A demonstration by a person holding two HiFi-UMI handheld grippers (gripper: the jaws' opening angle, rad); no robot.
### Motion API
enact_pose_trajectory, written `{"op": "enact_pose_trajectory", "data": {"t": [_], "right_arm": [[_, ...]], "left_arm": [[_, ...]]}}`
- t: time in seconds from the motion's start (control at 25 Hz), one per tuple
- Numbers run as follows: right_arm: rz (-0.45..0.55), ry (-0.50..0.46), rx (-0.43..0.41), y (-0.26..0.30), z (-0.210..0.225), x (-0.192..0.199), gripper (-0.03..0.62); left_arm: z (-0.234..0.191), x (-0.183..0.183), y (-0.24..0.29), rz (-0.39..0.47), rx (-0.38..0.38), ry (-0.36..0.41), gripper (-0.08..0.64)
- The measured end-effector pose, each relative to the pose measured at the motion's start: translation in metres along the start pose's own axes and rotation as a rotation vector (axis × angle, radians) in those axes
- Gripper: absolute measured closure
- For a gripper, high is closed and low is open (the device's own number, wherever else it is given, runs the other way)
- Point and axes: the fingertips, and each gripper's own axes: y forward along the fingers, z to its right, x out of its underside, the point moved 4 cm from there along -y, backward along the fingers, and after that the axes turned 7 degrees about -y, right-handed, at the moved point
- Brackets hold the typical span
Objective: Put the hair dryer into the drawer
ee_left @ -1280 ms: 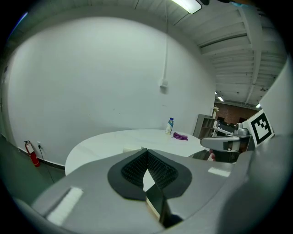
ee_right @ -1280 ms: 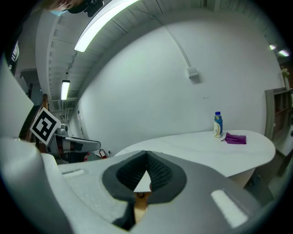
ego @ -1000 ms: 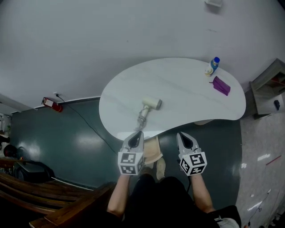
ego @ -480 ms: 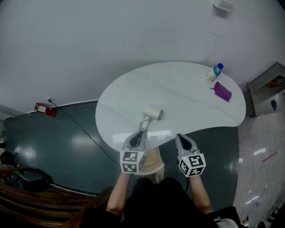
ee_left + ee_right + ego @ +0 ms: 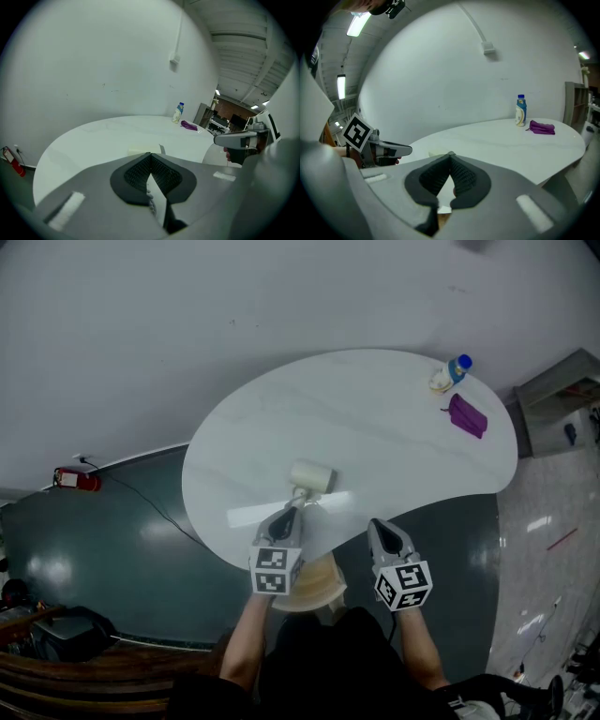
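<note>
A cream hair dryer (image 5: 310, 475) lies on the white rounded table (image 5: 375, 427), its handle pointing toward the near edge. My left gripper (image 5: 287, 515) is shut and empty, its tip just short of the handle's end. In the left gripper view only a sliver of the hair dryer (image 5: 138, 151) shows beyond the left gripper (image 5: 151, 154). My right gripper (image 5: 382, 527) hovers at the table's near edge, to the right of the dryer; its pads meet with nothing between them. A bit of the hair dryer (image 5: 437, 153) shows past the right gripper (image 5: 451, 153). No drawer is in view.
A blue-capped bottle (image 5: 450, 374) and a purple cloth (image 5: 466, 416) sit at the table's far right. A wooden stool (image 5: 311, 583) stands under the near edge. A red fire extinguisher (image 5: 75, 480) lies by the wall at left. Grey shelving (image 5: 555, 399) stands at right.
Both grippers have moved forward and down toward the table. The left tip now reaches over the near edge close to the dryer's handle. The dryer has not moved.
</note>
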Motion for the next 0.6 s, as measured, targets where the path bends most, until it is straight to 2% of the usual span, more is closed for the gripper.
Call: {"op": "enact_pose_trajectory", "data": {"t": [0.2,0.32,0.6], "right_arm": [[-0.023,0.024,0.031,0.009,0.007,0.006,0.589],[-0.028,0.038,0.044,0.014,0.009,0.007,0.589],[-0.048,0.063,0.061,0.024,0.013,0.016,0.589]], "left_arm": [[-0.011,0.003,0.022,-0.045,0.0,-0.012,0.552],[-0.017,0.009,0.035,-0.085,0.002,-0.018,0.526],[-0.024,0.024,0.065,-0.183,0.01,-0.012,0.391]]}}
